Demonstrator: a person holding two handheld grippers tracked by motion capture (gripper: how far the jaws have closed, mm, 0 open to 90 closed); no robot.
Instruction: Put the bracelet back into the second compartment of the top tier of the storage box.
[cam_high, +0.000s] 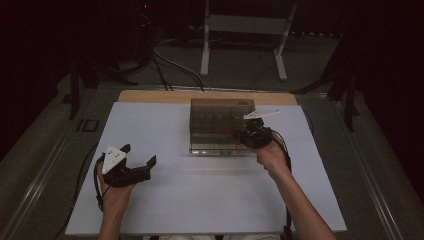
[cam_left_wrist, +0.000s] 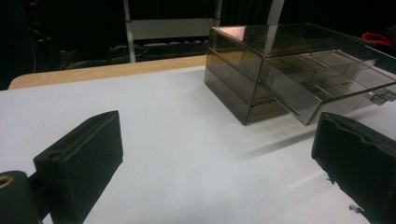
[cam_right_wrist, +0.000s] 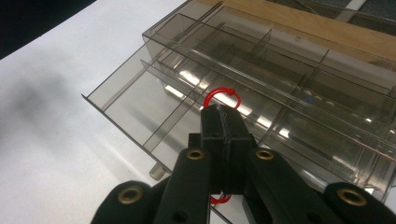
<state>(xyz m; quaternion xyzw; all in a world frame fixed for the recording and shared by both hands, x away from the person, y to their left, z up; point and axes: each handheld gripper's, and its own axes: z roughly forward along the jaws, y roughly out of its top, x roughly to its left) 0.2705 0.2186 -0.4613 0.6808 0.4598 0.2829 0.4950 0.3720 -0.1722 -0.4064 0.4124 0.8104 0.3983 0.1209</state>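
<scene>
The right tool is pressed together on a red band, a thin loop that sticks out past its tips and again below them, and it hangs over the pulled-out drawer of the smoky clear organizer at the far middle of the white surface. The drawer is split into compartments, and the band sits above one near its middle; from the right gripper view I cannot tell whether it touches a divider. This looks like the placing step: the band is carried to the drawer but not yet let go. The next move probably calls for lowering the tips into one compartment, clear of the thin walls, then spreading the jaws so the band drops free without snagging. The left tool rests well apart at the near left, spread wide and holding nothing.
</scene>
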